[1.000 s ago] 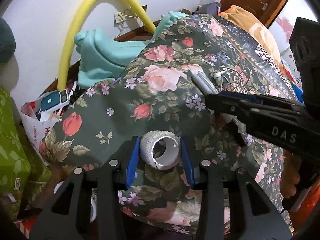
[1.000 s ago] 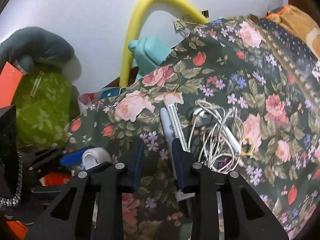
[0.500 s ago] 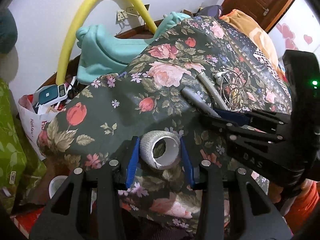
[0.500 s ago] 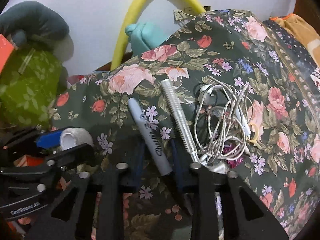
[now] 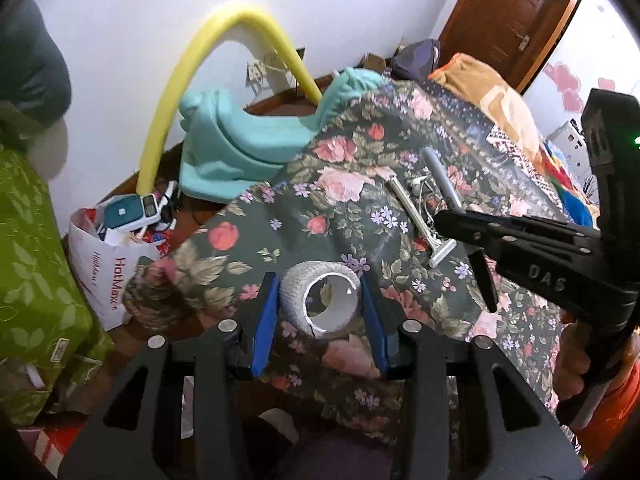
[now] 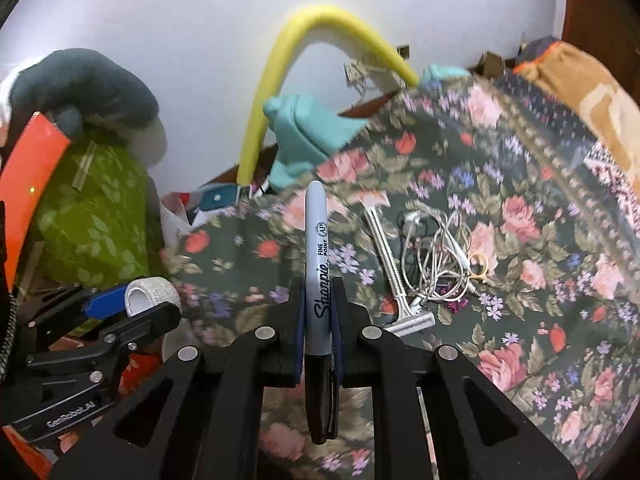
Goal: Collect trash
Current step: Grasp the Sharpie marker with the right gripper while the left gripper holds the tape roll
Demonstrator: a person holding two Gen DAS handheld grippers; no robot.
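- The left gripper (image 5: 320, 304) squeezes a white tape roll (image 5: 320, 300) between its blue pads. It sits low in the middle of the left view, with its hole facing the camera.
- The right gripper (image 6: 318, 316) is pinched tight on a Sharpie marker (image 6: 318, 264). The marker stands straight up in the middle of the right view, black cap end down. The pads grip its middle, likely so it does not tip.
- Both grippers hang above the flowery blanket (image 6: 520, 280), so each one looks like it carries one piece of trash.
- A razor (image 6: 390, 272) and a tangle of white cords (image 6: 440, 252) lie on the blanket, right of the marker. They touch each other.
- A white paper bag (image 5: 104, 272) full of stuff sits at the left of the left view. It may be where the trash goes, but I cannot be sure.
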